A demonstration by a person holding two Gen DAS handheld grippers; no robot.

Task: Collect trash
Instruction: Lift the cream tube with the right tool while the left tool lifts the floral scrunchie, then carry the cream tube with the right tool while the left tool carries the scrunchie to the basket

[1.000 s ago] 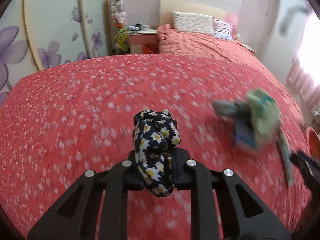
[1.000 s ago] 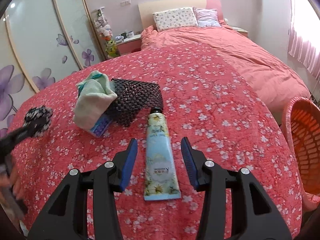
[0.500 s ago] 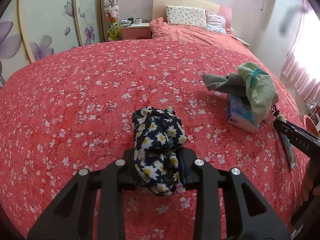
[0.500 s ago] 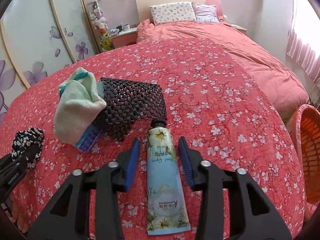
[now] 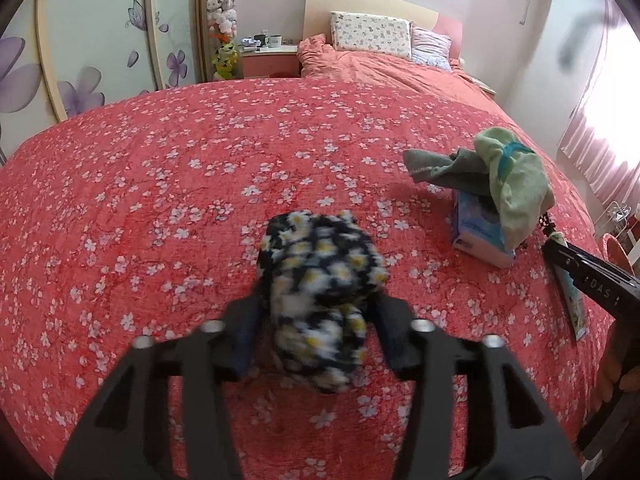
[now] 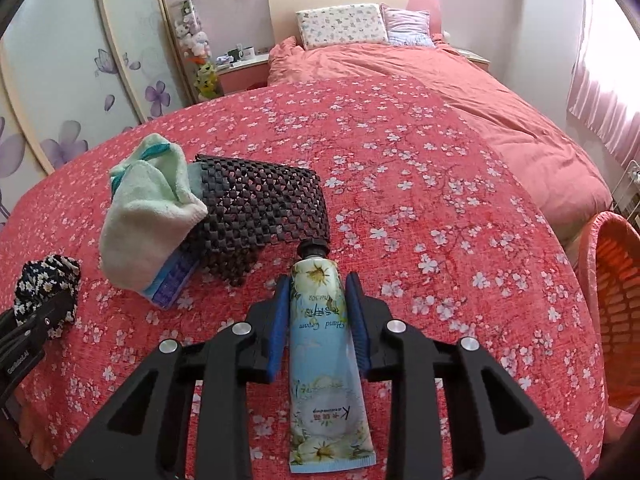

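Red bedspread point(image 6: 440, 208): hand cream tube point(image 6: 326, 344) lengthwise between right tongs point(image 6: 319, 322), cap away.

Left hand-held gripper point(image 5: 318, 332) parted, right point(image 6: 318, 316) closing

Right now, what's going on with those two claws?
Left gripper opening, daisy-print cloth between. Right gripper closing around hand cream tube. Woven pouch at cap.

Home bedroom, wide bed point(image 5: 280, 128) under red flowered cover, pillows point(image 5: 370, 34) against far headboard point(image 5: 360, 0), nightstand point(image 5: 270, 62) far left, flower-painted wardrobe doors point(image 5: 100, 36)
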